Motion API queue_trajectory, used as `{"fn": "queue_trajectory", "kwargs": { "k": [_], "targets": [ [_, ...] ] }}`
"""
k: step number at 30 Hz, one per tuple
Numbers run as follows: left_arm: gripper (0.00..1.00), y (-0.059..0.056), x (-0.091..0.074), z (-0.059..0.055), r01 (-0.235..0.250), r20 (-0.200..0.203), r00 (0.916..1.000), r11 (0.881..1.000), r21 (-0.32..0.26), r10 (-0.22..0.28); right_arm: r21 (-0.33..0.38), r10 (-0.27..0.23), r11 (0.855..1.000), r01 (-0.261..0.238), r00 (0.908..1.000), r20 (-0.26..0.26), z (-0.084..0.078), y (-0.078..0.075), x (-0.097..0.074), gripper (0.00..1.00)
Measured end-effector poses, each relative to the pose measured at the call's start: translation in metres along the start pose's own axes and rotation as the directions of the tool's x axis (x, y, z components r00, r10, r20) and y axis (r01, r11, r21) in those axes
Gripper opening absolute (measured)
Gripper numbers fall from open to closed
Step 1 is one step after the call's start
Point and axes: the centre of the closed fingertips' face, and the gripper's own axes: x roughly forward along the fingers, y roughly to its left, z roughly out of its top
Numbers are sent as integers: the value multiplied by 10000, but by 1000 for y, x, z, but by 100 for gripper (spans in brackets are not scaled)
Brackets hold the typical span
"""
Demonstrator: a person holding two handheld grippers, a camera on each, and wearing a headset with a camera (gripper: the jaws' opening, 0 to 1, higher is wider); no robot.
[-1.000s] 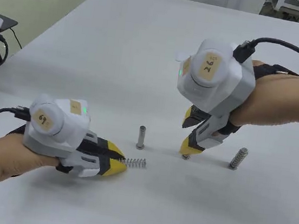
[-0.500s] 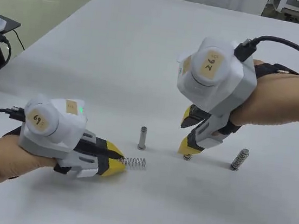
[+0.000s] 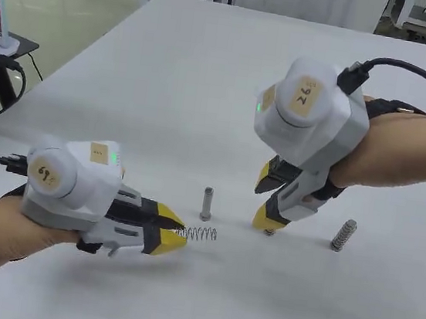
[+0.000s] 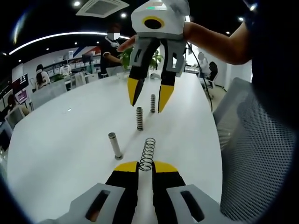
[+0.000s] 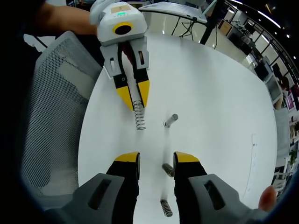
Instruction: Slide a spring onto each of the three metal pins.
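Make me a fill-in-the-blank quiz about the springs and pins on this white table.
The left gripper is ____ on one end of a loose spring. Springs already sit on ____ of the three pins. The third pin stands ____. The right gripper holds its jaws ____ around a sprung pin. Missing words: shut; two; bare; open.

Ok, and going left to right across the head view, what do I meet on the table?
The left gripper, pinching a loose spring → bare pin → right gripper, jaws apart → pin with a spring on it.
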Motion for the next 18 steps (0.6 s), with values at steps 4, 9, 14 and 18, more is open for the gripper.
{"fn": "queue_trajectory", "kwargs": {
  "k": [4,9,14,18],
  "targets": [
    [3,-3,-3,9,-2,123,9999,9998,200,-1,-76,27,10000,-27,10000,17,4,6,-2,27],
    [3,-5,-4,19,-25,286,9996,9994,347,15,-163,139,9998,-138,9999,82,6,9,-2,26],
    [3,-8,-4,27,-37,391,9992,9987,511,17,-235,230,9995,-228,9997,105,8,13,-2,26],
    [3,-10,-5,35,-46,479,9989,9980,633,16,-266,325,9991,-321,9993,176,10,16,-1,25]
  ]
}}
